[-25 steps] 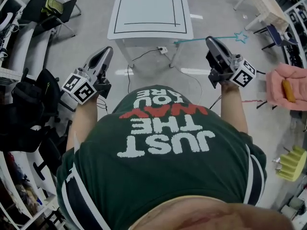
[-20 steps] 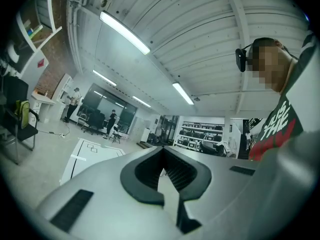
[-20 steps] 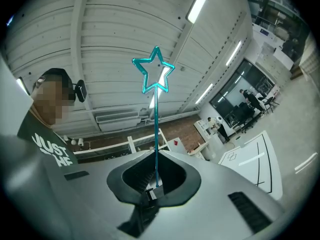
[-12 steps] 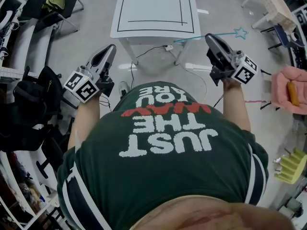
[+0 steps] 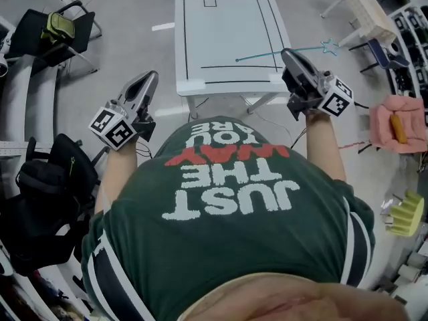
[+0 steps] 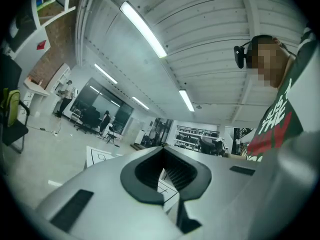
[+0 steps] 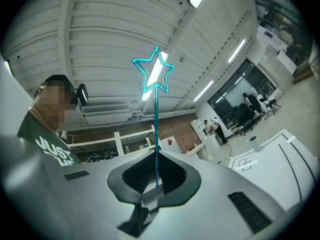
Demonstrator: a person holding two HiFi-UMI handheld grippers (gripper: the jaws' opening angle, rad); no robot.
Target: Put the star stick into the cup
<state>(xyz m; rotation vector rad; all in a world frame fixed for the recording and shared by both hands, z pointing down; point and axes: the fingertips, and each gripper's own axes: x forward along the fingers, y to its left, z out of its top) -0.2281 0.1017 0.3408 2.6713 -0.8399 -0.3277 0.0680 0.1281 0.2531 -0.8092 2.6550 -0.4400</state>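
In the head view the teal star stick [image 5: 267, 55] lies level across the near right part of the white table [image 5: 221, 32], its star [image 5: 328, 46] past the table's right edge. My right gripper [image 5: 289, 54] is shut on the stick partway along it. From the right gripper view the stick [image 7: 156, 134] rises out of the closed jaws to the star [image 7: 154, 74]. A small grey cup [image 7: 255, 143] stands at the table's [image 7: 280, 164] far end. My left gripper [image 5: 148, 77] hangs left of the table over the floor, shut [image 6: 164, 159] and empty.
Black chairs [image 5: 50, 32] and black bags [image 5: 47, 179] line the left side. To the right are a pink padded seat [image 5: 394, 122], a yellow-green rack [image 5: 408, 212] and a beige table [image 5: 364, 9]. My green-shirted body fills the lower head view.
The table has come much nearer in the head view. Both grippers moved forward with me; the star stick, earlier over the floor beside the table, now lies over its near right corner.
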